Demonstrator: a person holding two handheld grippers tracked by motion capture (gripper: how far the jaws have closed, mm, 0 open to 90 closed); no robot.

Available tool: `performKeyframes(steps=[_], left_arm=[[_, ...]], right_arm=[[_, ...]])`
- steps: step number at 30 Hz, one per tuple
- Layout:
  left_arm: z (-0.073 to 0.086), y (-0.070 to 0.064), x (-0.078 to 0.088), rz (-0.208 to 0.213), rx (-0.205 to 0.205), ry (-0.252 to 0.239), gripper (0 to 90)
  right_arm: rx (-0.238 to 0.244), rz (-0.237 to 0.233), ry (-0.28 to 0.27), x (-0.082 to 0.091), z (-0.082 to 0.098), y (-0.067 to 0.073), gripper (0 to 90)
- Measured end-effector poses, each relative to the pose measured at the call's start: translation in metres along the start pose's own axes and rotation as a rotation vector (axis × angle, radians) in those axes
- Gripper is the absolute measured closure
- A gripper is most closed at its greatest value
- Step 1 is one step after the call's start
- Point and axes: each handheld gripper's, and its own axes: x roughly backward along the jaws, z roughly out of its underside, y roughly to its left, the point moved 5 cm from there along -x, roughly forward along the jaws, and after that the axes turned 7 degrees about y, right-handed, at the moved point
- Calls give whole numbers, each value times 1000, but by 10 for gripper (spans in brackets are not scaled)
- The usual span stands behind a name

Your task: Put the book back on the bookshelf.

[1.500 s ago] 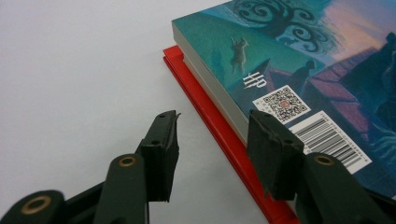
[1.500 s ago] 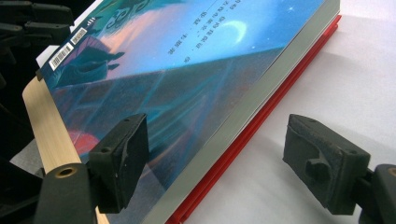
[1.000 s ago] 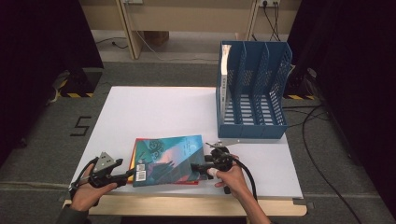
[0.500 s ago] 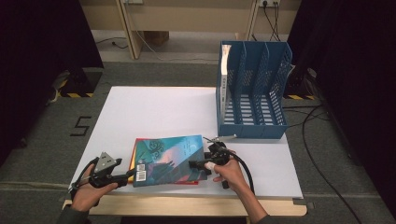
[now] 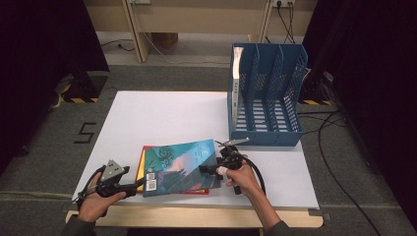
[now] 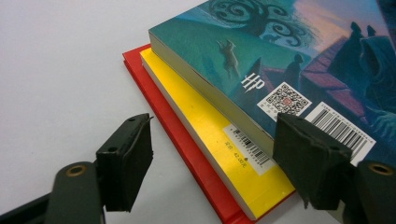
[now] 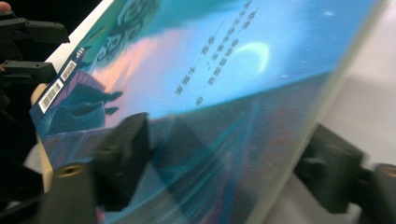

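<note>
Left gripper view: yellow book [image 6: 205, 126], red book [image 6: 187, 158] under teal book [image 6: 299, 56].

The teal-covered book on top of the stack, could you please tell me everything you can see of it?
The thick teal-covered paperback book has an illustrated night scene, a barcode and QR code near one corner, and cream page edges. It tops a yellow book and a red book on the white table, its right side tilted up. The right tool straddles that raised edge, jaws closing; the left tool, opening, straddles the barcode corner.
</note>
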Motion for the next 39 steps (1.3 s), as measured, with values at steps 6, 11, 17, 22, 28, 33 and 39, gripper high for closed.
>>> performKeyframes(steps=[6, 11, 17, 22, 28, 33, 39], left_arm=[[-1, -2, -3, 16, 5, -3, 273], [-2, -2, -4, 24, 10, -6, 273], [-2, -5, -7, 39, 26, -22, 270], [-6, -9, -11, 26, -2, -25, 251], [-7, -11, -12, 18, -9, -24, 224], [-7, -10, -14, 9, -12, -31, 200], [-7, -10, -15, 2, -21, -31, 177]], right_arm=[[-17, -36, -82, 13, -4, -5, 481], [-104, -150, -103, 4, -2, -19, 543], [-97, -152, -130, 10, -9, -15, 665], [-45, -147, -173, 33, -27, -3, 703], [-28, -152, -98, 43, -48, 7, 697], [31, -111, -50, 51, -68, 26, 697], [137, -117, -18, 61, -90, 63, 691]])
